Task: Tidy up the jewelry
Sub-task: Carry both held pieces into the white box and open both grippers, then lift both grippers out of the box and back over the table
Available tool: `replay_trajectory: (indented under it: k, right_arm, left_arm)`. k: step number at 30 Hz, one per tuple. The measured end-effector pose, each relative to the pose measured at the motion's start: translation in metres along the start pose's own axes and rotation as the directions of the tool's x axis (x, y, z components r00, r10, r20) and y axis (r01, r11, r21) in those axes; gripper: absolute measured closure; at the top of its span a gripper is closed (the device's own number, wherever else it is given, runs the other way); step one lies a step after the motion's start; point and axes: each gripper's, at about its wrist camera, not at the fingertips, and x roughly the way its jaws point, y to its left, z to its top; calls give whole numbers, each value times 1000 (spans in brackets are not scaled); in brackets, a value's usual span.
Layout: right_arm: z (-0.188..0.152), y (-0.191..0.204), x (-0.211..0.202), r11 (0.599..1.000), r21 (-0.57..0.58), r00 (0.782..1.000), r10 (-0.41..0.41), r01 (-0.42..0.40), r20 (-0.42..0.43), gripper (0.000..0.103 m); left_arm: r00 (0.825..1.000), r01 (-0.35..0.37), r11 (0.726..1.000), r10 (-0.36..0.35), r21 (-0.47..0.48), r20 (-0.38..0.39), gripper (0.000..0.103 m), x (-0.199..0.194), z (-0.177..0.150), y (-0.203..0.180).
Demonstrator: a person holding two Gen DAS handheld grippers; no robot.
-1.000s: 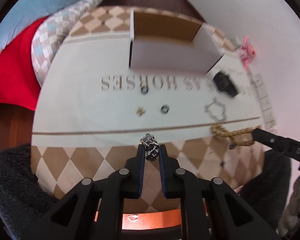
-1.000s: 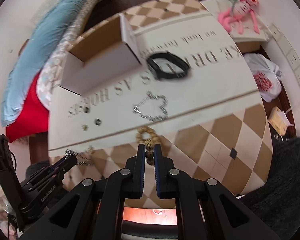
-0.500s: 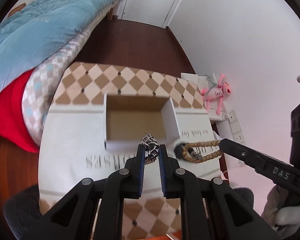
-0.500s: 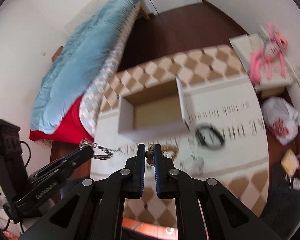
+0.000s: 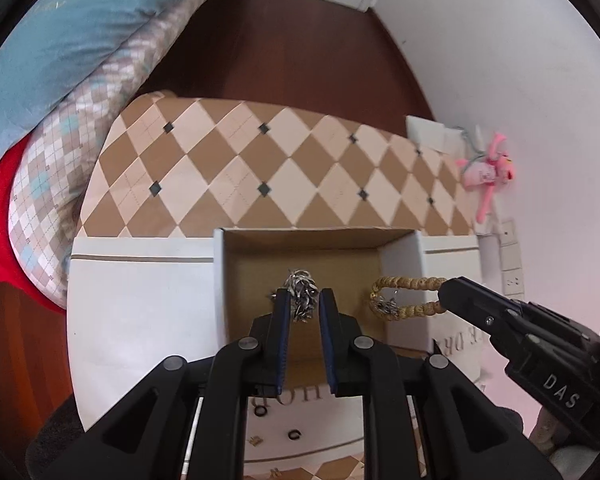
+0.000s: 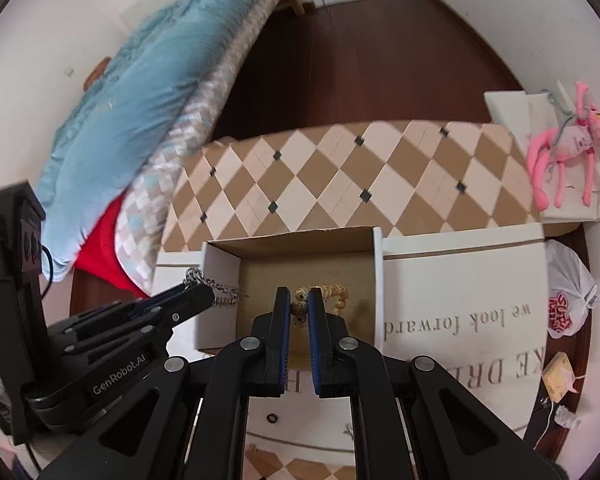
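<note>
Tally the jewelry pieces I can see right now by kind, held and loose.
Silver chain bracelet, held in left gripper: 1
Wooden bead bracelet, held in right gripper: 1
Small dark rings on the table: 2
Small gold piece: 1
Total: 5

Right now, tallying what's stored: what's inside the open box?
Only bare brown floor shows inside the box; the silver chain and bead bracelet hang gripped above it. Grippers hide the near floor.

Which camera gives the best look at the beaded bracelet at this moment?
The left wrist view. There the beaded bracelet hangs as a nearly full loop from the right gripper over the open box. In the right wrist view, its own fingers hide most of it; only a few beads show.
</note>
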Motion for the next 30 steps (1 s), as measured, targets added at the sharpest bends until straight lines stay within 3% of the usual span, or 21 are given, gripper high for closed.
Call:
replay_trajectory:
  k: [2,4,5,6,8,10,12,13,16,18,21,30]
  right_arm:
    - [6,-7,13,1000,16,999,7,-7,-51,93]
    - [7,-14,20,999,37,996,14,-11,-87,81]
    - [6,-17,20,999,36,997,-5,8,-82,61]
    - [5,-18,18,999,31,997,-10,12,-73,50]
    - [0,-21,12,997,5,996,-77,77,-51,47]
    - [-6,-20,9,989,-29,989,-148,147,-27,38]
    - [-13,-20,9,973,-63,975,-223,222,-9,15]
    - [-18,-20,10,964,-78,967,-256,255,0,11]
    - [-31,-20,18,937,-109,943,-332,331,13,6]
    - [-40,-19,23,927,-122,935,-354,354,22,1]
    - [-48,-16,26,919,-134,929,-369,370,36,1]
    - [-61,-5,5,927,-111,933,-350,358,84,1]
  left_arm:
    - [999,-44,999,44,-2,-7,82,2,7,1]
    - [997,-76,997,76,5,3,37,-1,11,1]
    - [996,-82,997,82,1,32,34,-6,11,2]
    - [994,-94,996,94,2,54,33,-10,11,3]
    - [986,-146,989,143,19,87,32,-15,9,1]
    - [973,-204,979,199,27,117,19,-18,4,1]
    - [961,-239,970,233,28,146,10,-18,-5,2]
    - [960,-243,970,237,26,150,2,-16,-10,4]
    - [948,-287,957,280,32,151,0,-8,-23,5]
    - [945,-298,954,290,32,151,0,-3,-31,7]
    - [940,-311,950,303,30,154,0,0,-40,8]
    - [940,-295,955,288,14,183,0,-17,-63,5]
